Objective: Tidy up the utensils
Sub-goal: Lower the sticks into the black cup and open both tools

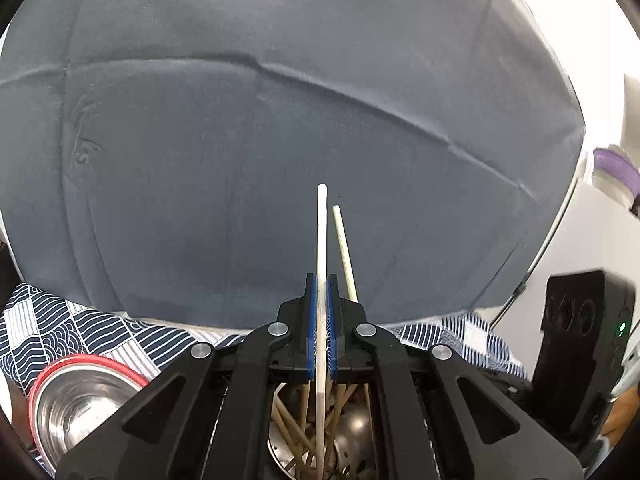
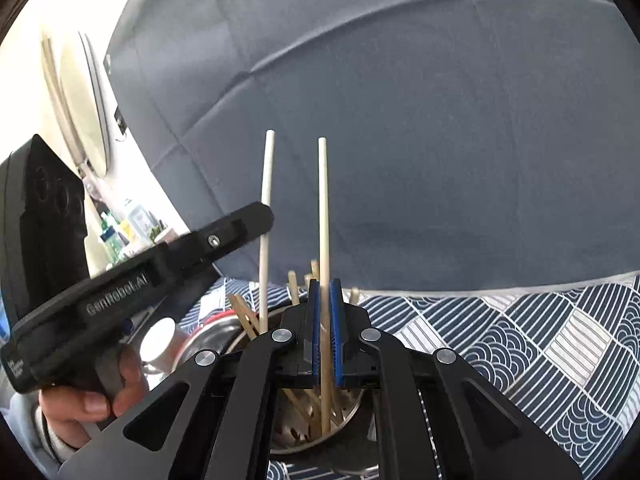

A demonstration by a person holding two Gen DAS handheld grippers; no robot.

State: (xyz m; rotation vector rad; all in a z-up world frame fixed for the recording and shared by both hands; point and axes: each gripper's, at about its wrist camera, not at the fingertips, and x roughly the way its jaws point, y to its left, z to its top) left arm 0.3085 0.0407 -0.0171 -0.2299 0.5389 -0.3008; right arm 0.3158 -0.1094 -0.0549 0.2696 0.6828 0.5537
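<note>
My left gripper (image 1: 321,280) is shut on a white chopstick (image 1: 321,232) that stands upright, its lower end down in a perforated steel holder (image 1: 352,456) full of several wooden chopsticks. A second pale chopstick (image 1: 345,252) rises just to its right. In the right wrist view my right gripper (image 2: 325,286) is shut on that pale chopstick (image 2: 323,208), upright over the same steel holder (image 2: 352,408). The left gripper (image 2: 260,216) shows there from the side, holding the white chopstick (image 2: 267,168).
A steel bowl with a red rim (image 1: 80,400) sits at the lower left on a blue-and-white patterned cloth (image 2: 520,340). A grey sofa cushion (image 1: 280,140) fills the background. A white cup (image 2: 160,344) stands left of the holder.
</note>
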